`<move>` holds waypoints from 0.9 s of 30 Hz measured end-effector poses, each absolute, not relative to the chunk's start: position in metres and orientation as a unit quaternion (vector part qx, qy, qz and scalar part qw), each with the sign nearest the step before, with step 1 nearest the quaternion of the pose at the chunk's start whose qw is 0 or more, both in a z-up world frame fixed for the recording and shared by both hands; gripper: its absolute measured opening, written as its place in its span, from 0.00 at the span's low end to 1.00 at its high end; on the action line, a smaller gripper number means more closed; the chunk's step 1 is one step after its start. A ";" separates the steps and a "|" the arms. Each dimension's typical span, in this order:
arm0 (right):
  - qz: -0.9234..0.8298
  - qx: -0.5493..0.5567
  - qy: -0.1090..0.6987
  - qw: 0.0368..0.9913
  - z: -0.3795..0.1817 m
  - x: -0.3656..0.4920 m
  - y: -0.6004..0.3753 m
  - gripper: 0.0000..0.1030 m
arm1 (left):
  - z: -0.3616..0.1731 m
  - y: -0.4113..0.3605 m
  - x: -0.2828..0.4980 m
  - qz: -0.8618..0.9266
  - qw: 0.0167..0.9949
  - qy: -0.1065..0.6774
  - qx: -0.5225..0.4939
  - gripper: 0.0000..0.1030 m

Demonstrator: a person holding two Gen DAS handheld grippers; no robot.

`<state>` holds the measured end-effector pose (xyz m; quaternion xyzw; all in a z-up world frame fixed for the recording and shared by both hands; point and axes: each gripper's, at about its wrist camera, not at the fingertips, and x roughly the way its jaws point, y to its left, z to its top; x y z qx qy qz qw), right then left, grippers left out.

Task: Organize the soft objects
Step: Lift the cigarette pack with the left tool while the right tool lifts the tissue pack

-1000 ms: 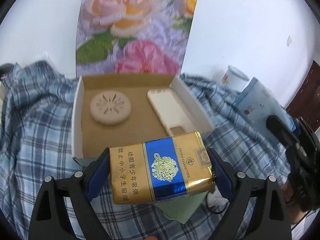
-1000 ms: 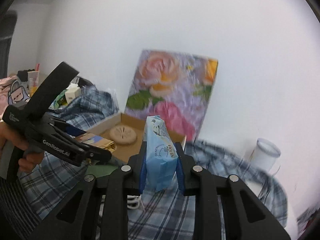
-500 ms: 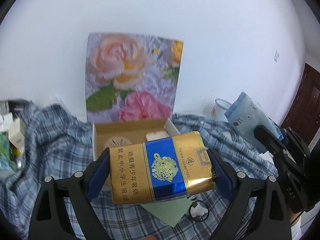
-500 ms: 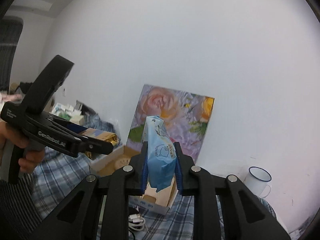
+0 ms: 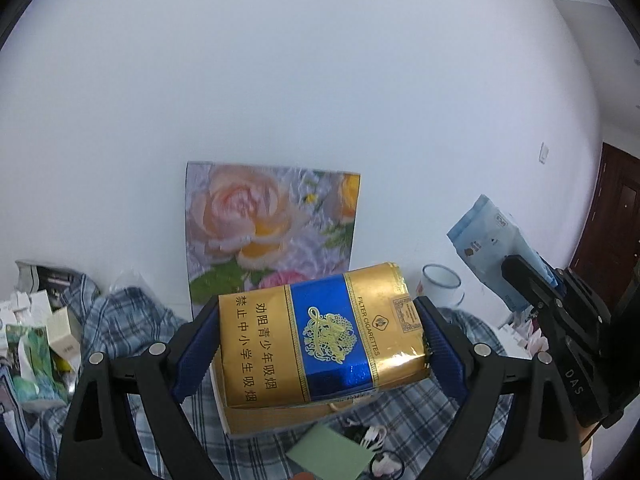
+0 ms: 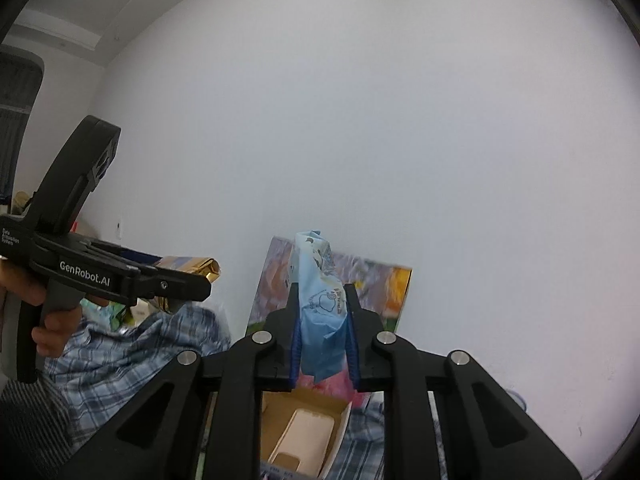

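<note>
The left gripper (image 5: 320, 344) clamps the gold-and-blue cigarette pack (image 5: 320, 332) across its long axis, pads wide apart on the pack's two short ends, the pack lying crosswise and slightly tilted. The right gripper (image 6: 322, 332) pinches a thin light-blue soft packet (image 6: 320, 308), which stands upright between its pads; its jaws are closing tighter on it. Both loads hang in the air above the cardboard box (image 6: 336, 432), which lies below and ahead of the right gripper on the plaid cloth (image 5: 120, 320), a phone case (image 6: 304, 436) already inside. By my reading, the right gripper is nearer the box, so its packet would go down first.
</note>
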<state>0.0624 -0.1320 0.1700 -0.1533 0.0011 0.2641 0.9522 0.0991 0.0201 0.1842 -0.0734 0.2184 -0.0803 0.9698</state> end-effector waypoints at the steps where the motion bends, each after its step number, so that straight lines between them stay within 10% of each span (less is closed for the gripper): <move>1: 0.265 -0.149 -0.002 0.953 0.173 0.064 -0.132 0.16 | 0.188 0.020 0.099 -0.082 0.970 0.215 -0.073 0.90; 27: 0.288 -0.073 0.005 0.955 0.214 0.120 -0.127 0.15 | 0.227 0.027 0.151 -0.071 0.983 0.161 -0.058 0.90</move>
